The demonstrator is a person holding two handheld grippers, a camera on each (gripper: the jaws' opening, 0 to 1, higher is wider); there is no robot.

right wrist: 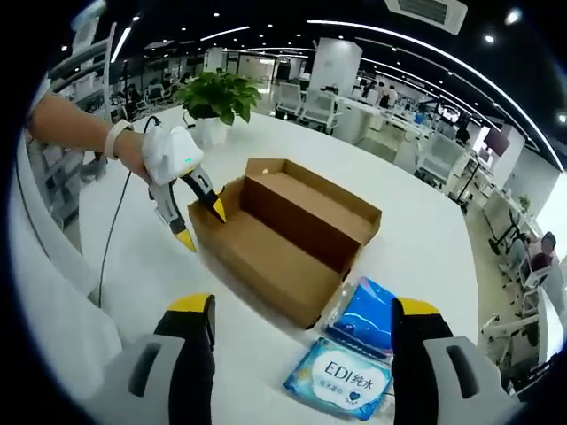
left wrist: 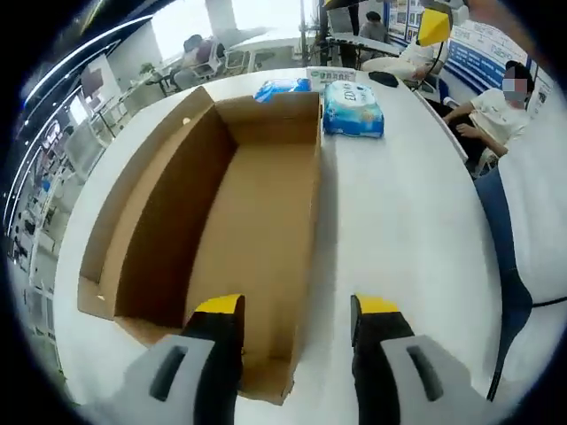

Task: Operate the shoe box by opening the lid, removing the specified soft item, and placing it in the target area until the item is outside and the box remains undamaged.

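Judging by its crinkly wrap, the wipes pack (right wrist: 341,379) at lower centre, just beside the open shoe box (right wrist: 288,239), looks light and squashy; I'd pinch its short edges. My left gripper (left wrist: 297,314) and right gripper (right wrist: 301,310) both gape empty.
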